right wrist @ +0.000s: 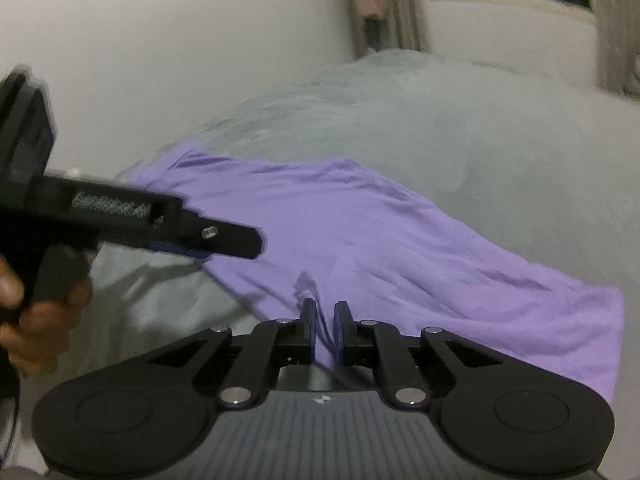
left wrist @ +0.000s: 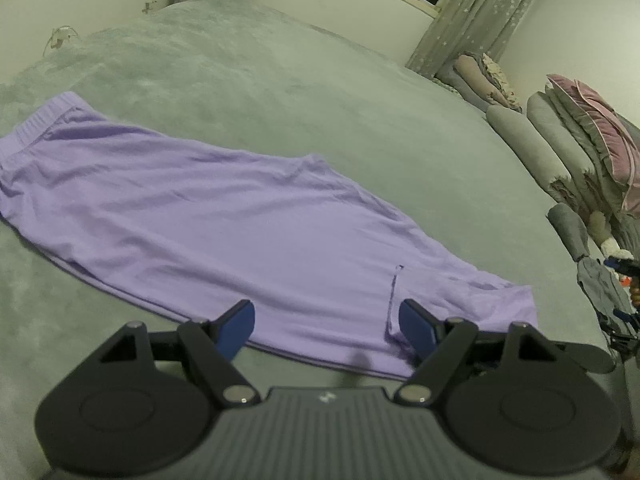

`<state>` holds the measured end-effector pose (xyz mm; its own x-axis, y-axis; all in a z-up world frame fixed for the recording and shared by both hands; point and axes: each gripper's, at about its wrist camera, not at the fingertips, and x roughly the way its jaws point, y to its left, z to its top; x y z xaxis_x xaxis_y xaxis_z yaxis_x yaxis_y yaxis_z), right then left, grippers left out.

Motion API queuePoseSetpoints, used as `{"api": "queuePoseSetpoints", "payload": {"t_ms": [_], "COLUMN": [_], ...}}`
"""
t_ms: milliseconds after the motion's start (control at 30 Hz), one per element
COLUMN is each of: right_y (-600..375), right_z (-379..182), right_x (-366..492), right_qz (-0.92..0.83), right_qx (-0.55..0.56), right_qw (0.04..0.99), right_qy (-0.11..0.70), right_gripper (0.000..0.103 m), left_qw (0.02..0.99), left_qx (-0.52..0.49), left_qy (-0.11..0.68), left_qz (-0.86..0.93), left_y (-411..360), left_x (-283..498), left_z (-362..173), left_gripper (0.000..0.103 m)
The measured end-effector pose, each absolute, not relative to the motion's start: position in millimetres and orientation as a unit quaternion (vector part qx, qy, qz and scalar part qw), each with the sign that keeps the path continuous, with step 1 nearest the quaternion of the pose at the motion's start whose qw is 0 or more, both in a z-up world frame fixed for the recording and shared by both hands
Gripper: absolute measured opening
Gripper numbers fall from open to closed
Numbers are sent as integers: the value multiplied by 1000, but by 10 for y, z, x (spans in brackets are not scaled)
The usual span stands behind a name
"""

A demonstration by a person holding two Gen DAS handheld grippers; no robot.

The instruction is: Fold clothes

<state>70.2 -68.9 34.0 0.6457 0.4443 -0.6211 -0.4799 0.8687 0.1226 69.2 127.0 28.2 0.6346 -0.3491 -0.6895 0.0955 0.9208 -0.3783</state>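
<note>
A purple garment lies spread flat on the grey bed, its elastic waistband at the far left. My left gripper stands open over the near hem, one blue pad on each side of a small slit seam, and the pads do not press on the cloth. From the right wrist view the same garment runs off to the right. My right gripper is nearly closed with a raised fold of the hem pinched between its pads. The left gripper shows side-on at the left, held by a hand.
Rolled grey and pink bedding and pillows are stacked along the bed's right side. Dark clutter sits at the right edge. Curtains and a window are at the far wall. A pale wall lies beyond the bed's left side.
</note>
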Motion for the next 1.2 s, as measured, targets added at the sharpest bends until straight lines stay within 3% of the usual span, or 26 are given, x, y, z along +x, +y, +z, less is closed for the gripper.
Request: {"api": "queuePoseSetpoints", "payload": {"t_ms": [100,167,433,567,733,767,933,1033,1100,1167,1200], "right_y": [-533,-491,-961,-948,-881,-876,-864,-867,-836,-847,-880], "right_z": [322,308,556,566,579,578,588,589,570,596,622], "right_x": [648,651,728,677,637,634,619,632,625,600,586], "right_qz": [246,238,225,224,232,232,235,244,257,274,281], "right_qx": [-90,-104,81,81,53,48,22,14,-10,-36,-40], "right_qw": [912,914,926,926,929,930,934,929,923,912,906], "right_qy": [316,311,293,293,282,281,270,277,286,305,315], "right_gripper": [12,4,3,3,3,3,3,3,5,14,24], "left_qw": [891,888,837,795,780,779,774,778,785,794,800], "left_qx": [-156,-163,-294,-374,-389,-382,-358,-350,-344,-334,-327], "left_qy": [408,409,425,441,452,458,478,478,474,469,466], "left_qz": [-126,-131,-178,-183,-188,-193,-210,-209,-202,-195,-191], "left_y": [1261,1259,1229,1180,994,944,735,715,748,782,799], "left_x": [691,682,789,913,1177,1231,1404,1437,1439,1439,1438], "left_z": [285,283,192,58,-20,-35,-183,-251,-269,-258,-237], "left_gripper": [78,78,78,80,82,78,34,2,2,2,1]}}
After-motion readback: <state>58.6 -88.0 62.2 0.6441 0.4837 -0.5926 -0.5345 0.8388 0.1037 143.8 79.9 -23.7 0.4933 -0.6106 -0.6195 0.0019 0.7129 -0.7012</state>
